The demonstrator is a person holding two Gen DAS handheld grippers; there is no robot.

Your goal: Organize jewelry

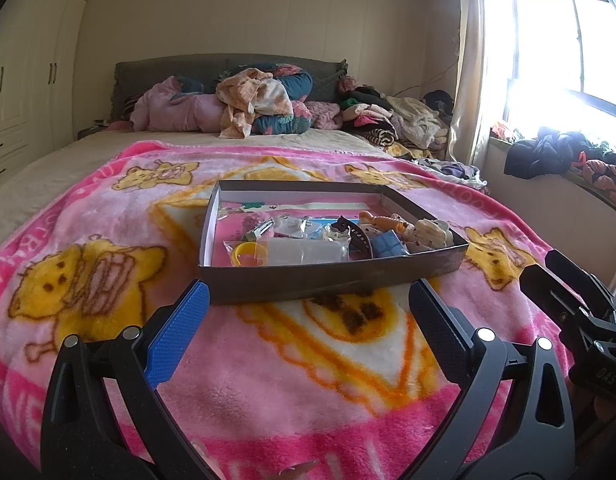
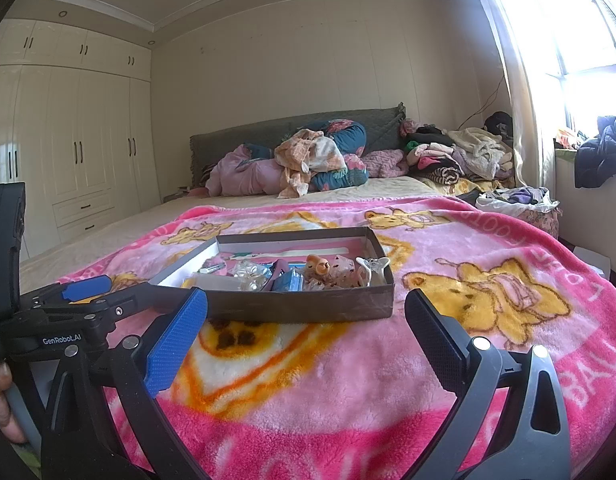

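A shallow dark cardboard box (image 1: 331, 276) (image 2: 308, 304) lies on a pink cartoon blanket (image 1: 268, 364) (image 2: 347, 380) on a bed. Inside is a jumble of small items: a yellow ring in a clear bag (image 1: 246, 254), a blue block (image 1: 389, 245) (image 2: 290, 282), an orange piece (image 1: 381, 220) (image 2: 317, 266), a dark hair band (image 1: 357, 238) and clear packets (image 2: 250, 272). My left gripper (image 1: 309, 300) is open just short of the box's near wall, with nothing between its fingers. My right gripper (image 2: 308, 314) is open too, empty, also at the near wall.
Piled clothes and quilts (image 1: 252, 100) (image 2: 315, 160) lie against the grey headboard. More clothing (image 1: 403, 120) is heaped at the back right beside a curtain and bright window (image 1: 559, 60). White wardrobes (image 2: 80, 152) line the left wall. A hand (image 2: 2, 400) holds the left gripper's handle.
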